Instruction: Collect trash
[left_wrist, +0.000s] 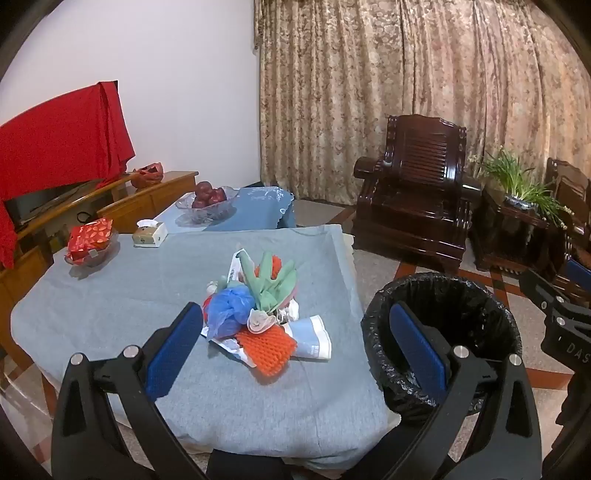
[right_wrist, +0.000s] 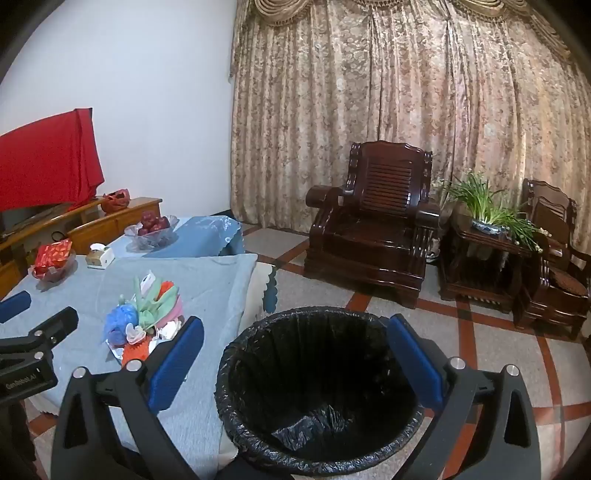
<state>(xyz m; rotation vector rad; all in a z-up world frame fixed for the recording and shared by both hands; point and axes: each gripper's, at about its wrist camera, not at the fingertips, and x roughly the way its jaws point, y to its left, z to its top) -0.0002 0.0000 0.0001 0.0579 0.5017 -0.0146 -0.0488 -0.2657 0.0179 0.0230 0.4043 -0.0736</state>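
Showing only rightward, second chair (right_wrist: 554, 258); trash pile (left_wrist: 258, 314) clearer leftward.

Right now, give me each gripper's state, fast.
Left gripper: open, holding nothing, above the trash pile.
Right gripper: open, holding nothing, above the trash bin.
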